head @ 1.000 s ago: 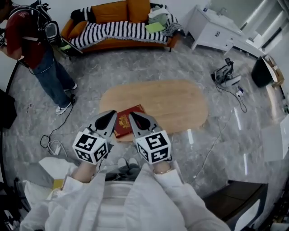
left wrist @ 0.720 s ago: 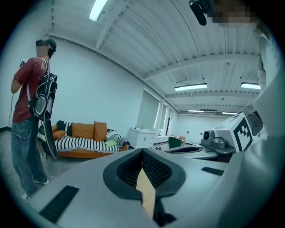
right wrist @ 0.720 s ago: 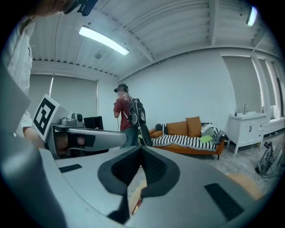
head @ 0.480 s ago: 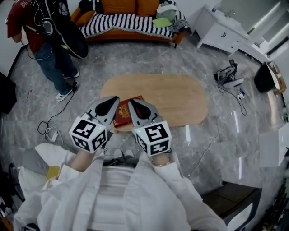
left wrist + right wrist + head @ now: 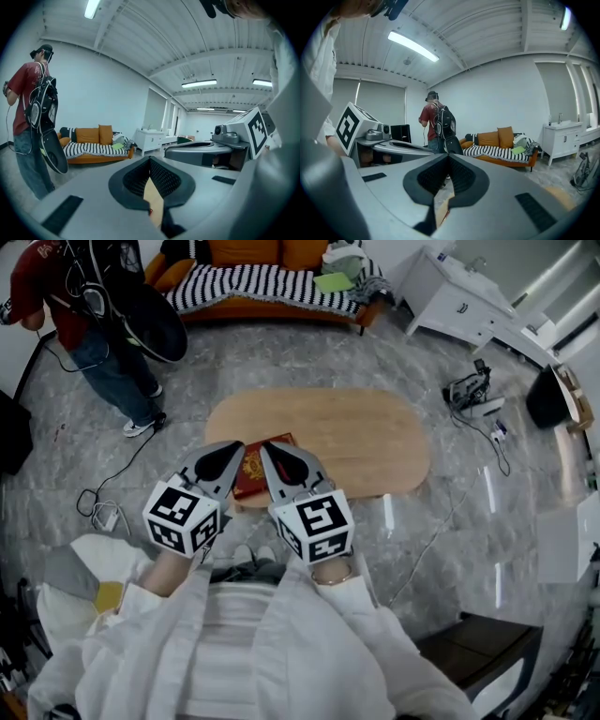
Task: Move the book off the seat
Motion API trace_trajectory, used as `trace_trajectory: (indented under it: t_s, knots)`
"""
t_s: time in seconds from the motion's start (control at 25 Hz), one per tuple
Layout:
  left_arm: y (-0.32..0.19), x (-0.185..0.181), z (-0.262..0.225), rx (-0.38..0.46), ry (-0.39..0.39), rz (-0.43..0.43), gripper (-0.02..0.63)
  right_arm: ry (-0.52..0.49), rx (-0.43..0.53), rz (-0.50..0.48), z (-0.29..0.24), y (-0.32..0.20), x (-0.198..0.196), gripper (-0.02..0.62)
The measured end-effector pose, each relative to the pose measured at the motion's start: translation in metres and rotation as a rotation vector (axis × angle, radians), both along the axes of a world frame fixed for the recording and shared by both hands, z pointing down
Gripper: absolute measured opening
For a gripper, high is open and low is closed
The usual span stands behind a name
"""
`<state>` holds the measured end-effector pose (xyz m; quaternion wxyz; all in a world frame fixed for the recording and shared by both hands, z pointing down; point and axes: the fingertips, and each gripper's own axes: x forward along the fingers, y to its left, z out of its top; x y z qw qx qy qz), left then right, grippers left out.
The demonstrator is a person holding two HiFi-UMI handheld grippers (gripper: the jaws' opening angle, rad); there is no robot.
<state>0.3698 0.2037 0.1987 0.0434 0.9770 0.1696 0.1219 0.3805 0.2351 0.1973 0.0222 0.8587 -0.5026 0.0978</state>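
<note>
There is one book [image 5: 250, 474], red with a gold emblem on its upturned cover, and it lies flat on the single oval wooden worktop [image 5: 356, 442], close to that worktop's near left edge rather than on any seat. Its long axis runs roughly away from the person holding the tools, leaning a little toward the right at the far end; which end is the top of the cover cannot be made out. Two tongs hover side by side over it: the left tongs [image 5: 230, 454] cover the book's left edge in the head view and the right tongs [image 5: 275, 457] cover part of its right side, so only a strip of the cover and its far right corner show. In each gripper view the ribbed black pads meet at the tips with nothing caught between them, so both pairs are closed and empty, and only a sliver of tan worktop shows beneath them. Each tool carries one marker cube, two in all, the left one [image 5: 185, 518] and the right one [image 5: 314, 526], just in front of white sleeves. Beyond the worktop stands one orange sofa [image 5: 253, 287] draped with a black-and-white striped blanket, one white cabinet [image 5: 450, 301] to its right, and one other person [image 5: 94, 334] in a red shirt at the far left.
</note>
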Motion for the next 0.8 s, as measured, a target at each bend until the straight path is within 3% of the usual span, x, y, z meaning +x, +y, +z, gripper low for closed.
trace_trajectory:
  t_s: [0.8]
  knots:
    - [0.007,-0.0076,0.0083,-0.067,-0.026,0.023,0.006,-0.012,-0.032,0.002,0.0103,0.0058,-0.0056,0.011]
